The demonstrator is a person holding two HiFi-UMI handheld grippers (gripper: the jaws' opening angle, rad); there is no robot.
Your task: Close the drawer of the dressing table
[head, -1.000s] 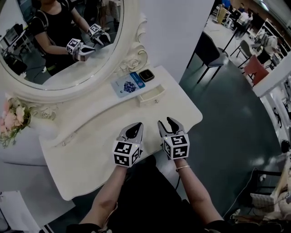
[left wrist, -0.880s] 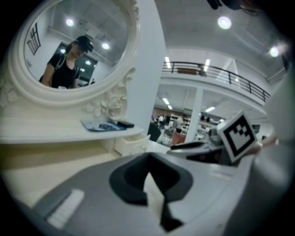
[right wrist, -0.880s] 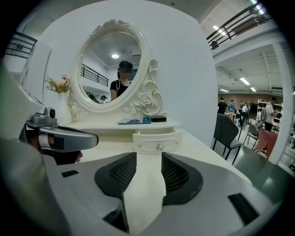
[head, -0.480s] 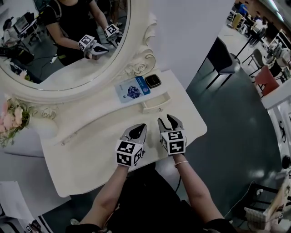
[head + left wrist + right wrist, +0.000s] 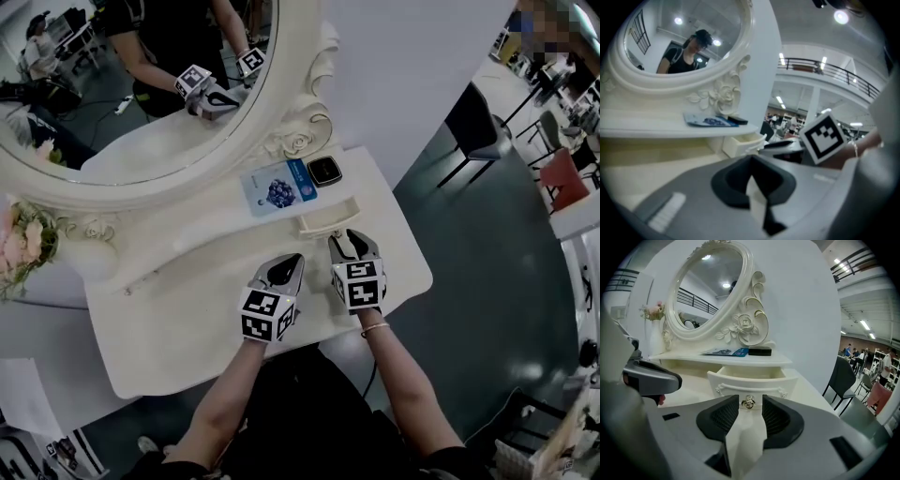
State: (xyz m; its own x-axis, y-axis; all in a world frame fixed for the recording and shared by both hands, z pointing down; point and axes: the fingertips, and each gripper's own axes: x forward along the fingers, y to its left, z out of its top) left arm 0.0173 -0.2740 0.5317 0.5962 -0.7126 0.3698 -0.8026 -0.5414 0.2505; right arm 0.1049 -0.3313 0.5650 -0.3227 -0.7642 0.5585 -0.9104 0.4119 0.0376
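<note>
The white dressing table (image 5: pixel 178 309) has a small drawer (image 5: pixel 322 223) standing pulled out under its raised shelf at the right. In the right gripper view the drawer front (image 5: pixel 750 383) faces me, and its metal knob (image 5: pixel 748 402) sits right at the tips of my right gripper (image 5: pixel 750 404). The jaws stand a little apart, open, with the knob in line with the gap. In the head view my right gripper (image 5: pixel 349 242) is just in front of the drawer. My left gripper (image 5: pixel 284 269) hovers over the tabletop beside it, shut and holding nothing, jaw tips meeting (image 5: pixel 751 161).
A blue packet (image 5: pixel 277 190) and a small black case (image 5: pixel 324 170) lie on the shelf above the drawer. The oval mirror (image 5: pixel 141 84) rises behind. Pink flowers (image 5: pixel 23 246) stand at the left. Chairs (image 5: pixel 478 127) stand on the dark floor to the right.
My right gripper has moved forward, from the table's front up to the drawer front. The left gripper has hardly moved. The head view has shifted slightly.
</note>
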